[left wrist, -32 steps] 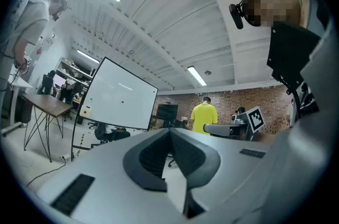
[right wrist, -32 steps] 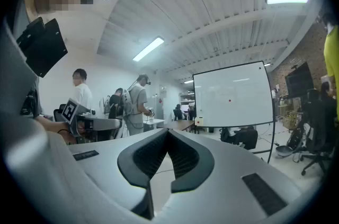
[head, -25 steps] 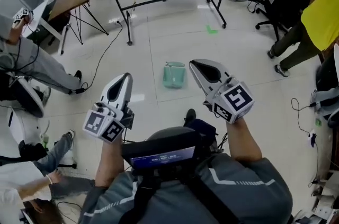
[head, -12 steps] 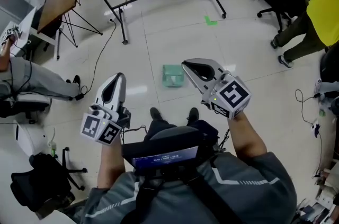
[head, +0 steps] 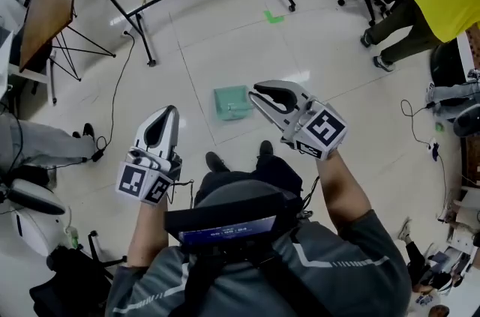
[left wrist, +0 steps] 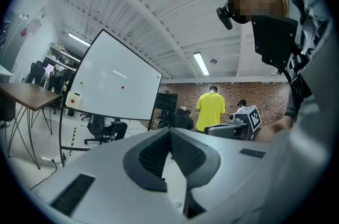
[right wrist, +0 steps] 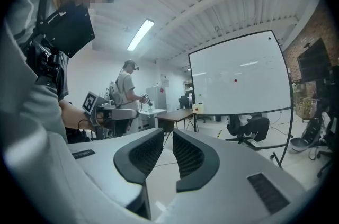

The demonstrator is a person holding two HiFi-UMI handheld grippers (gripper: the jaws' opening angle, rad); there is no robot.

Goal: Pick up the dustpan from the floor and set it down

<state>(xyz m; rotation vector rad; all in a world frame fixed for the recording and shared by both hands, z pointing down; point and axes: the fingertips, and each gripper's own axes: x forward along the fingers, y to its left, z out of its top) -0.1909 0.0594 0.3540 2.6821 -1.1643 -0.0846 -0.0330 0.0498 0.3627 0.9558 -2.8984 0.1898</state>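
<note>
Green dustpan [head: 232, 102] lies flat on the glossy pale tile floor [head: 225, 46]. Right gripper [head: 255, 93] hovers just beside the dustpan; its jaws have just been opening to a narrow gap and are empty. Left gripper [head: 171, 110], near the dustpan, has its jaws together and empty. Beyond the dustpan are a green tape mark [head: 274, 16] and a whiteboard [left wrist: 114, 80].

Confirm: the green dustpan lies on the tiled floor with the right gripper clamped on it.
Not clamped. The right gripper is empty: the right gripper view shows its fingers, which have just been opening, with nothing between them. The green dustpan lies on the tiled floor untouched.
</note>
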